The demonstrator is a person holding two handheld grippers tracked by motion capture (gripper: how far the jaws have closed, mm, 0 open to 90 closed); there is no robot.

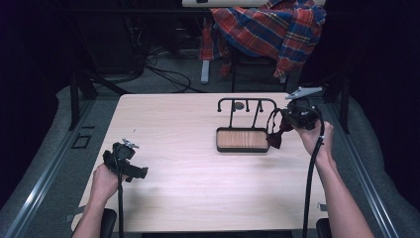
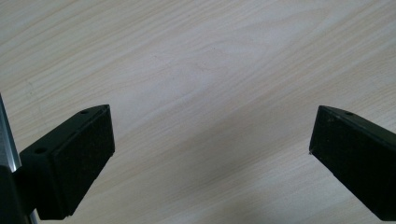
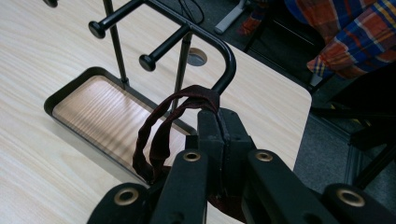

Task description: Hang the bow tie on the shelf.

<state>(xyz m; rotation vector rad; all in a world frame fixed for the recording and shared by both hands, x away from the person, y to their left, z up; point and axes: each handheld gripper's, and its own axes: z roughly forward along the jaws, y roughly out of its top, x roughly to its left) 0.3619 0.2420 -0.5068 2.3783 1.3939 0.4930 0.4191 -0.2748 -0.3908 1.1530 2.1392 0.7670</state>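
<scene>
My right hand-held gripper (image 3: 219, 140) pinches a dark red bow tie (image 3: 161, 135), probably for hanging on the rack (image 3: 187, 28) upper-centre; left hand-held gripper (image 2: 210, 158) spread, idle.

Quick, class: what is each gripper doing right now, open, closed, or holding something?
Left gripper: open, holding nothing, above the bare table.
Right gripper: closed on a dark red bow tie, beside the black rack.

A red, blue and orange plaid shirt (image 1: 270, 29) hangs over a dark chair (image 1: 255, 62) beyond the table's far edge, right of centre. Black cables (image 1: 166, 74) trail across the grey floor (image 1: 163, 84) to the chair's left (near a white leg (image 1: 204, 72)).
</scene>
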